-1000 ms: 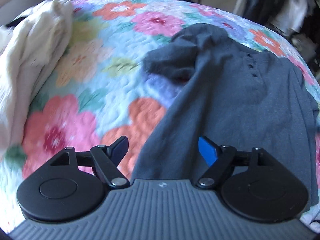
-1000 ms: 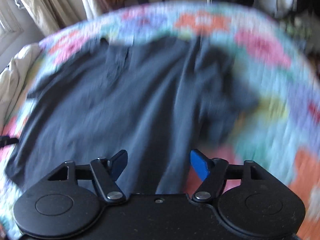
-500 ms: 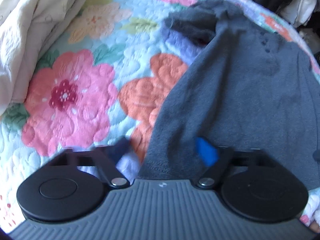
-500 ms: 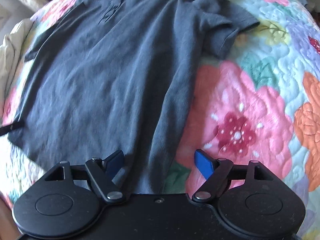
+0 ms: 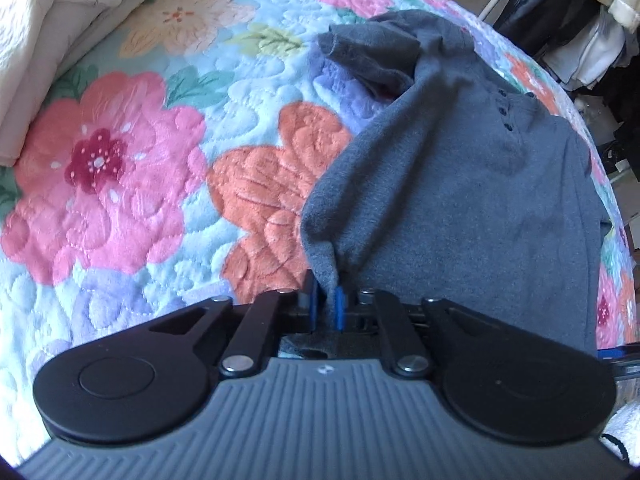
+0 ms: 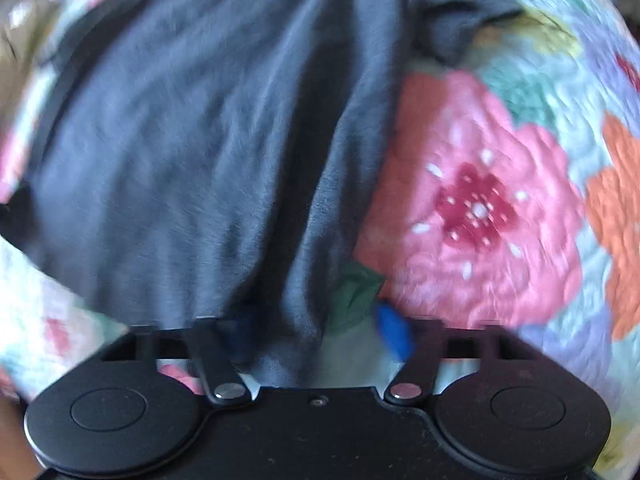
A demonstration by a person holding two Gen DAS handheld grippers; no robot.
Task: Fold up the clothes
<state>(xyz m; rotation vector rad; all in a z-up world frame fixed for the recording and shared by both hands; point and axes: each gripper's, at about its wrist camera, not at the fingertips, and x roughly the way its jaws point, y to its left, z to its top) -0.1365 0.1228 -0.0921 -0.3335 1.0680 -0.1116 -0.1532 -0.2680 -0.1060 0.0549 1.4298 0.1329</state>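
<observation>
A dark grey polo shirt (image 5: 460, 184) lies spread on the floral quilt (image 5: 120, 160), buttons and collar at the far end. My left gripper (image 5: 327, 308) is shut on the shirt's near left hem corner, and the cloth puckers up between its blue pads. In the blurred right wrist view the same shirt (image 6: 192, 152) fills the left half. My right gripper (image 6: 316, 332) hangs low over the shirt's near right hem edge. Its jaws are closing with the fabric between them, and the blue right finger (image 6: 394, 332) still stands apart from the cloth.
A heap of cream cloth (image 5: 48, 40) lies at the quilt's far left. Hanging clothes and clutter (image 5: 580, 20) stand beyond the bed's far right edge. Bare quilt (image 6: 500, 200) lies to the right of the shirt.
My left gripper dropped to the shirt's near left corner and shut on it. My right gripper sank toward the near right hem, and its jaws narrowed around the fabric.
</observation>
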